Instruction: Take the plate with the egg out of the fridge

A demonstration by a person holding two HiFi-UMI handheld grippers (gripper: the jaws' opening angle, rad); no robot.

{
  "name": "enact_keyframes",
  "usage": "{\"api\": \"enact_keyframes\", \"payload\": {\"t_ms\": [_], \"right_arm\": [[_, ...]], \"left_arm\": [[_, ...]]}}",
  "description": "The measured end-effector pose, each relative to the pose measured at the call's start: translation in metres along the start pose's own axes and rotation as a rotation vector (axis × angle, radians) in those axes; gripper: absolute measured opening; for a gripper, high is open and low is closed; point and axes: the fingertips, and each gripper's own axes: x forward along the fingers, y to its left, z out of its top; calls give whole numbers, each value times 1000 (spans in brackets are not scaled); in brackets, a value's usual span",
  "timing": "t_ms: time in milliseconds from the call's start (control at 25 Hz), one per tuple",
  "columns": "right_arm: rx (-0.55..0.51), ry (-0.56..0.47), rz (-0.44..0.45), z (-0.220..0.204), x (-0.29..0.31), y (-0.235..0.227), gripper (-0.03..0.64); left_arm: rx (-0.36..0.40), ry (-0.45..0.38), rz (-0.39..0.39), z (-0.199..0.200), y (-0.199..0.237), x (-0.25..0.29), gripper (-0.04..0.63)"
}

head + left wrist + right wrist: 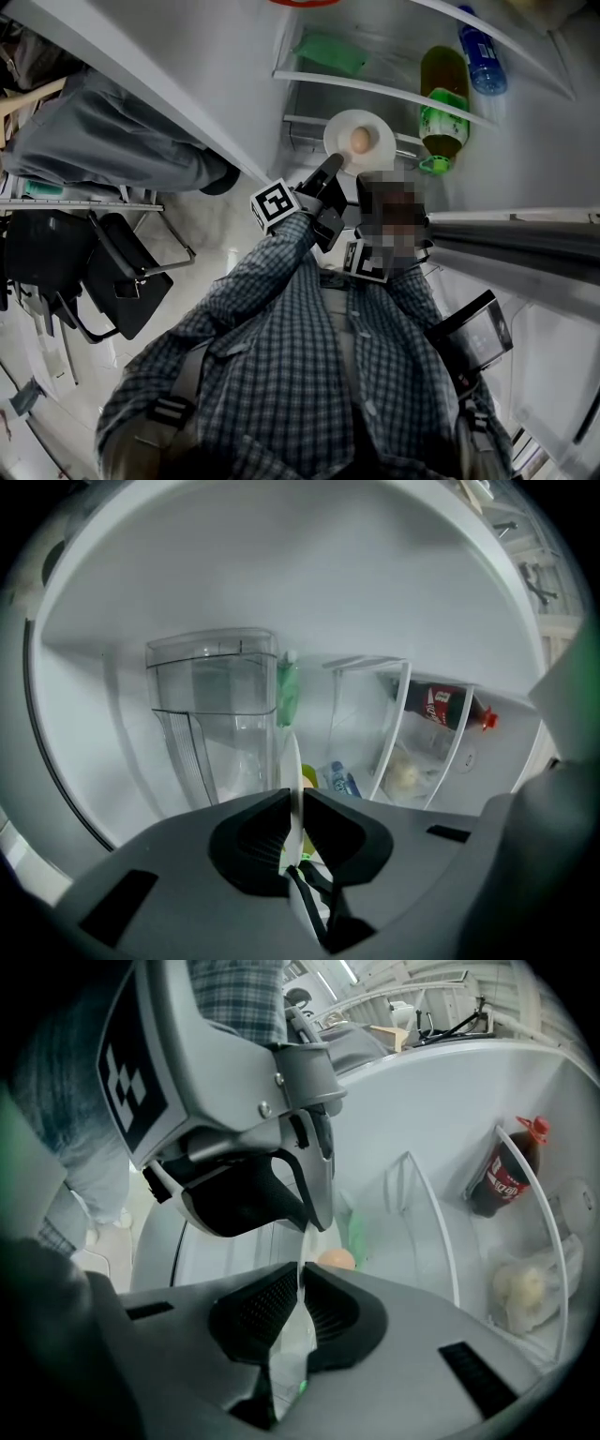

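A white plate (341,126) carrying a brown egg (360,140) is at the front of a fridge shelf. My left gripper (335,169) is shut on the plate's near rim. In the left gripper view (294,822) the rim (292,766) runs edge-on between the closed pads. My right gripper (300,1302) is also shut on the plate's rim (292,1354), just beside the left gripper (314,1213). The egg (336,1259) shows past its jaws. In the head view a mosaic patch hides the right gripper's jaws.
A green bottle (442,127) and a blue bottle (482,56) stand in the fridge at the right, a green item (330,52) on the shelf above. A cola bottle (504,1174) and clear bin (214,714) sit inside. The fridge door edge (511,239) is at the right.
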Motion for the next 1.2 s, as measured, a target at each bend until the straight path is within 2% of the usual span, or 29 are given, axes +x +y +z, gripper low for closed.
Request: {"api": "enact_keyframes", "payload": {"t_ms": [80,160,240,320,400,560,640,720,760,840,960,1080,1200], "right_arm": [[35,5,-2,-3,-4,0,20],[114,3,-7,-8,-8,-3,20],[235,3,-2,-17,-14,-5,20],[411,0,10,-28,-17,-9,20],[666,-15,43,-39,-18,-13,20],[1289,-122,158,-50,-18,-20,20],[1615,-223,226,-54,-17,-22,21],[1990,-354,304,-58,-17,-27,23],[2128,-403,327,-60,-17,-30,26],[2245,-438,338,-65,-13,-31,65],[2320,-440,333,-70,-5,-29,95],[2398,-440,315,-78,5,-28,95],[2429,-437,337,-77,13,-26,95]], "left_arm": [[-19,1,-1,-2,1,0,51],[-58,-7,-27,-3,-3,2,51],[-76,-11,-48,-2,-6,3,51],[-78,-10,-51,-1,-6,3,51],[-88,-11,-53,-1,-5,3,51],[-114,-14,-58,-1,-3,3,51],[-117,-15,-59,0,-3,2,51],[-118,-14,-61,0,-3,2,49],[-119,-13,-62,0,-3,3,51],[-124,-10,-63,0,-2,3,50],[-130,-8,-63,1,-2,2,51],[-130,-2,-64,0,-2,2,51],[-131,2,-67,1,-3,2,49]]}}
